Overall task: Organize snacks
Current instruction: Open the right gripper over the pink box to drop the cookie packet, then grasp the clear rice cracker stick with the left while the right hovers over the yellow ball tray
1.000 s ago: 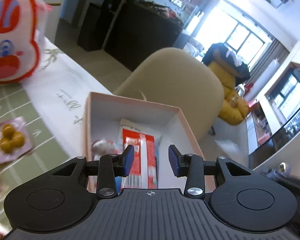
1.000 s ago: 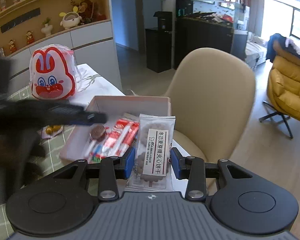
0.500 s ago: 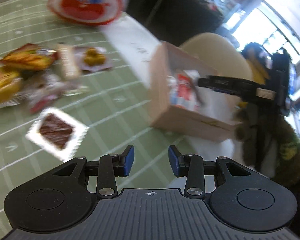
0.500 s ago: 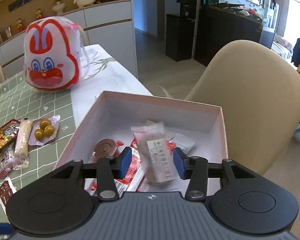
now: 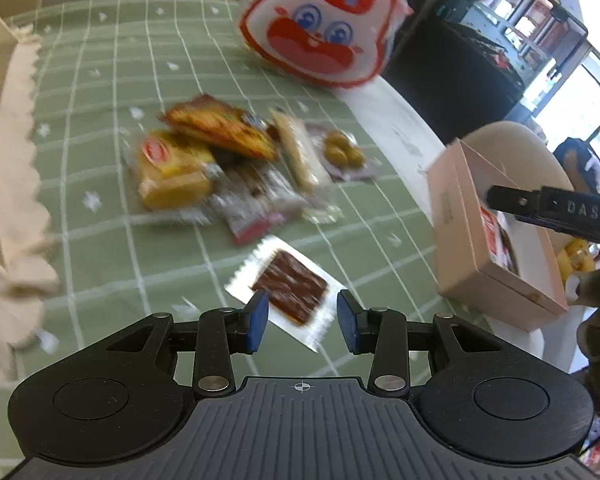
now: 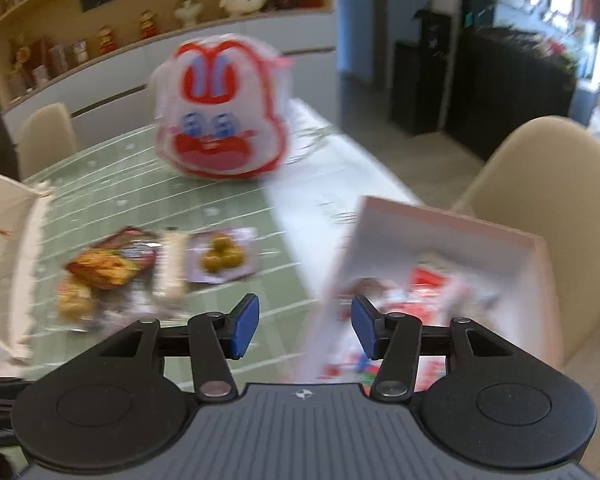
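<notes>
A pink cardboard box [image 5: 458, 216] [image 6: 452, 228] at the table's right end holds red-and-white snack packets [image 6: 428, 284]. Loose snacks lie on the green checked tablecloth: a brown chocolate wafer in clear wrap [image 5: 290, 282], a yellow cake pack [image 5: 172, 172], an orange pack [image 5: 220, 126] [image 6: 100, 268], a long beige bar [image 5: 298, 152] [image 6: 172, 268] and a green olive pack [image 5: 342, 150] [image 6: 222, 256]. My left gripper [image 5: 302, 320] is open and empty just above the wafer. My right gripper [image 6: 304, 324] is open and empty over the box's left edge.
A white and red rabbit-face bag [image 5: 320, 20] [image 6: 220, 112] stands at the back of the table. A beige chair [image 6: 548, 184] is behind the box. A cream cloth [image 5: 12, 160] lies along the left. The right tool's black arm [image 5: 556, 212] reaches over the box.
My right gripper has let go of the white biscuit packet into the box and swung left. My left gripper has moved from the box to the loose snacks, closing on the wafer.
</notes>
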Action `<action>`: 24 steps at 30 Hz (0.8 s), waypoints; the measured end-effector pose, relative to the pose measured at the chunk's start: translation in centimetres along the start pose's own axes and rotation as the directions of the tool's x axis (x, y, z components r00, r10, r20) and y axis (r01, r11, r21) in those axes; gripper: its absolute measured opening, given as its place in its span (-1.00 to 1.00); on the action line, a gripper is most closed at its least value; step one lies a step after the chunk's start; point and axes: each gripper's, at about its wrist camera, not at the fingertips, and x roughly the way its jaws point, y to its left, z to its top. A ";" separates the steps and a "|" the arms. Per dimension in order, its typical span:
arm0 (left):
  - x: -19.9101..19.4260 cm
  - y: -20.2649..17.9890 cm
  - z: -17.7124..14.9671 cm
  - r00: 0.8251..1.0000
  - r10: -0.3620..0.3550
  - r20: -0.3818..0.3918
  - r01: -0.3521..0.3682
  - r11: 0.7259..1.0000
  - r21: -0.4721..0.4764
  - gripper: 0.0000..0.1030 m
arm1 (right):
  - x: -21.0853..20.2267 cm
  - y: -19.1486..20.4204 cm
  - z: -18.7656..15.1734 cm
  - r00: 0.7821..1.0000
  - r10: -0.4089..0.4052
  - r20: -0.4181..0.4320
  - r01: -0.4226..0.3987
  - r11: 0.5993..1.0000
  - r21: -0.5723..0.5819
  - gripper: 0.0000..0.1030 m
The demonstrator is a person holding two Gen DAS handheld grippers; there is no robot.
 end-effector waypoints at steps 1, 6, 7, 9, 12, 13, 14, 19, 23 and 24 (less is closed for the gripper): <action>-0.6 0.3 1.0 1.000 0.004 0.010 -0.004 1.000 0.016 -0.18 | 0.5 0.7 0.7 0.999 0.030 -0.026 -0.030 1.000 0.004 -0.01; -2.5 1.3 7.1 1.000 0.002 0.008 -0.003 0.998 0.066 -0.18 | 6.3 3.9 4.2 0.980 0.130 -0.151 -0.123 0.991 0.056 0.06; -2.6 1.5 8.8 1.000 -0.013 0.016 0.012 0.997 0.070 -0.18 | 8.1 4.5 5.1 0.978 0.137 -0.158 -0.128 0.990 0.063 0.15; -2.2 1.9 11.6 0.996 -0.017 0.082 0.011 0.997 0.079 -0.18 | 11.1 4.9 6.1 0.981 0.098 -0.167 -0.083 0.992 0.094 0.23; 0.6 3.2 14.6 0.989 0.044 0.138 -0.054 0.996 0.069 -0.18 | 14.8 4.6 7.0 0.982 0.050 -0.183 -0.022 0.988 0.152 0.23; 2.3 4.1 15.3 0.988 0.074 0.135 -0.081 0.995 0.049 -0.18 | 15.8 4.5 7.1 0.982 0.032 -0.188 -0.002 0.988 0.155 0.23; 3.5 4.7 15.6 0.988 0.093 0.125 -0.098 0.995 0.032 -0.18 | 16.5 4.4 7.2 0.982 0.009 -0.189 0.020 0.988 0.151 0.23; 8.1 6.9 14.7 0.993 0.108 0.049 -0.109 0.994 0.013 -0.18 | 18.2 4.0 7.0 0.977 0.032 -0.211 -0.003 0.991 0.137 0.06; 8.3 6.2 13.2 0.998 0.058 0.028 -0.060 0.996 0.066 -0.15 | 17.0 5.2 5.3 0.970 0.073 -0.232 -0.061 0.996 0.059 0.02; 8.0 6.1 12.8 0.999 0.039 0.021 -0.040 0.997 0.071 -0.15 | 16.6 5.5 4.8 0.969 0.081 -0.235 -0.073 0.996 0.041 0.02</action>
